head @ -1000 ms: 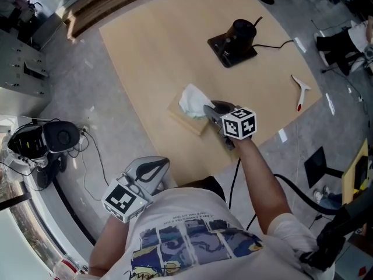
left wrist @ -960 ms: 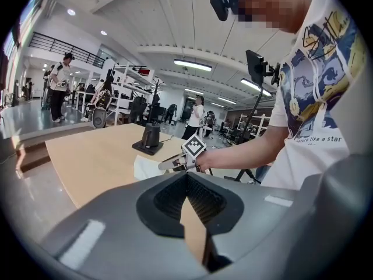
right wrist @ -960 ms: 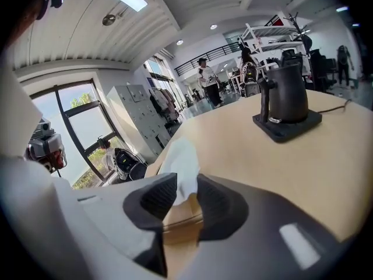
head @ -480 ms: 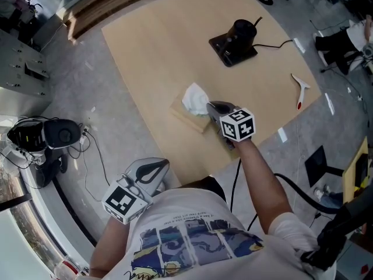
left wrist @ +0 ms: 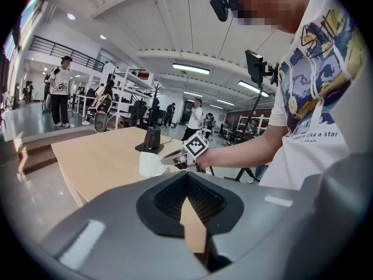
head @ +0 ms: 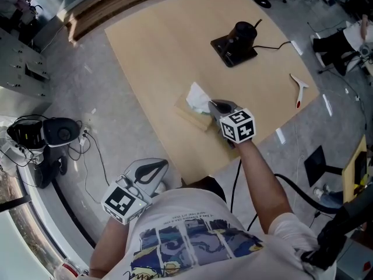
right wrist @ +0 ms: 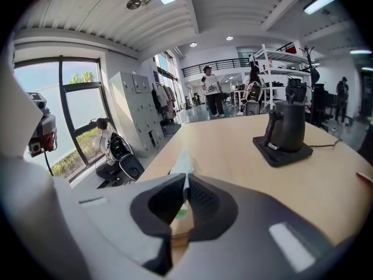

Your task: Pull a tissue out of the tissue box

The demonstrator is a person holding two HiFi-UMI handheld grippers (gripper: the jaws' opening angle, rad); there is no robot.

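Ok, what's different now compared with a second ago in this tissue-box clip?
The right claw has closed on the tissue sticking out of the tissue box; a second ago its jaws stood open around it. The tissue now looks pinched narrower and is not yet pulled free. Unchanged: the tissue box, the black device, and the left claw, shut and empty.

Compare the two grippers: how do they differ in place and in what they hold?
The right gripper is over the table, at the box; the left gripper hangs beside the table, over the floor. The right gripper's jaws have just been closing and now pinch the tissue; the left gripper's jaws are together on nothing. Both are shut.
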